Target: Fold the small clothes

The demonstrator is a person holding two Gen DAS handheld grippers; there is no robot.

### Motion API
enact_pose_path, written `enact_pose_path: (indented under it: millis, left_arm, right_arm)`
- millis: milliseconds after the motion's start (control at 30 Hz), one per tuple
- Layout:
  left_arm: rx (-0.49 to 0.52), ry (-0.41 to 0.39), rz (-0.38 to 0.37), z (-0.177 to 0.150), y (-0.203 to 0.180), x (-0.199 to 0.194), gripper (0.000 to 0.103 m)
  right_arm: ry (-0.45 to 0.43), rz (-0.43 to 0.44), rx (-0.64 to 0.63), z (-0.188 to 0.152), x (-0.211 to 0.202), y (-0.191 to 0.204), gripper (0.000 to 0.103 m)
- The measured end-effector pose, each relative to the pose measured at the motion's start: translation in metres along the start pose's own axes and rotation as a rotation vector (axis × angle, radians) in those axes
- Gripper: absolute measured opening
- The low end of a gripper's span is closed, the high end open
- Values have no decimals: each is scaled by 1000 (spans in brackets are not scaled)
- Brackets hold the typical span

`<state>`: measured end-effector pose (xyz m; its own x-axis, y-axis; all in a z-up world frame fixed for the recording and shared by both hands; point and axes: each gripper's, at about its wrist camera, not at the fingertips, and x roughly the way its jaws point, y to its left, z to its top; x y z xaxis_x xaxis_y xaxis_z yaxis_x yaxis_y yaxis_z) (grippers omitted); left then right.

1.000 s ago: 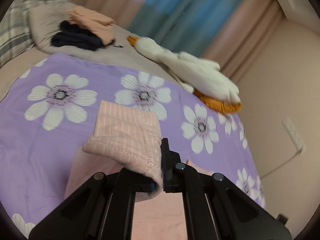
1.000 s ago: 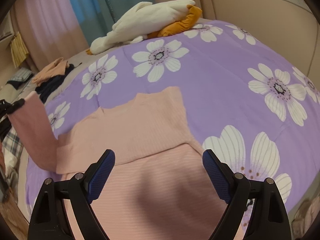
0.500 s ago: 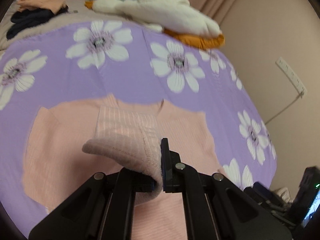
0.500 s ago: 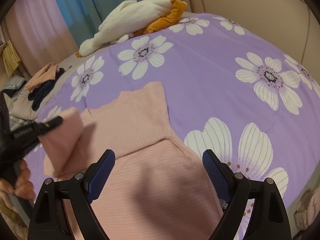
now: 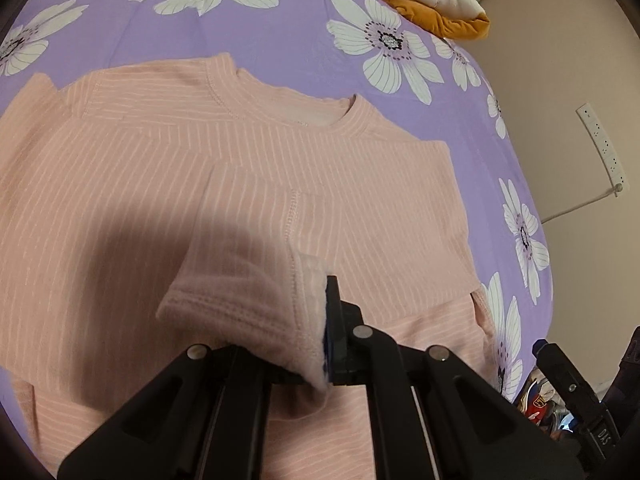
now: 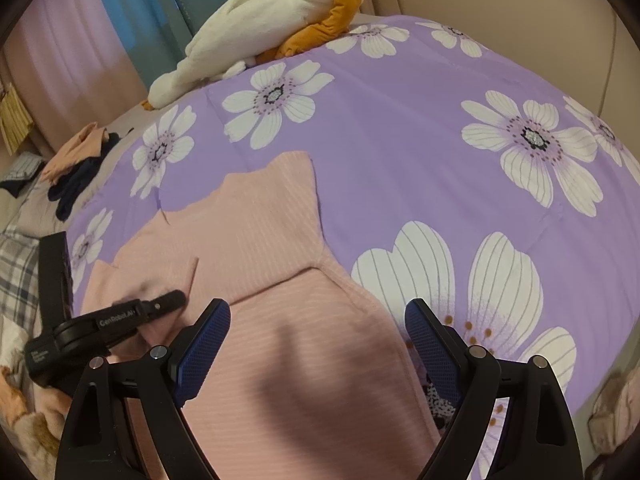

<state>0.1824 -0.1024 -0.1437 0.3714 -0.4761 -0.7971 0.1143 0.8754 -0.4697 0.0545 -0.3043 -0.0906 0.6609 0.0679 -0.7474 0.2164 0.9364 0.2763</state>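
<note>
Sleeve-fold step in hand, by my reading. Left gripper (image 5: 320,336) is clamped on the cuff of the left sleeve (image 5: 256,272) of a pink striped top (image 5: 304,152), the jaws pinched almost together with only the thin cuff fabric between them; the sleeve is carried in over the chest, low above the body panel, neckline at about 12 o'clock from the gripper in the left wrist view. The top lies flat on the purple flowered bedspread (image 5: 280,20), the other sleeve (image 6: 276,216) already folded across the body. Right gripper (image 6: 318,344) hangs spread wide over the lower body of the top, nothing between its pads, no contact I can make out. Next move, as I judge it: lay the cuff flat on the chest and let go without dragging the layer beneath, then take the hem for the crosswise fold. Count: one pink top being folded; two grippers; one white and orange plush toy (image 6: 256,52) at 12 o'clock on the far edge of the bed; one small heap of peach and dark clothes (image 6: 80,160) at 10 o'clock; one wall power strip (image 5: 600,144) at 3 o'clock in the left view.
</note>
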Motion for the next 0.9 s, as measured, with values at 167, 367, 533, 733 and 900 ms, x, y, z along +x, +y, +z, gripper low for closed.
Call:
enact_pose_path:
  millis: [167, 367, 533, 733, 900]
  left_arm:
    - [21, -13, -7, -3, -7, -22, 50]
    - [-7, -110, -20, -10, 8, -77, 77]
    - [-62, -199, 97, -21, 39, -118, 77]
    - [-172, -218, 214, -40, 89, -141, 76]
    - [-247, -223, 253, -55, 116, -154, 75]
  right_arm:
    - [1, 2, -4, 0, -1, 0, 89]
    - [5, 4, -17, -1, -1, 3, 89]
    - [23, 25, -63, -2, 3, 20, 89]
    - [51, 56, -243, -3, 17, 76, 89]
    - [86, 80, -418, -5, 34, 130, 89]
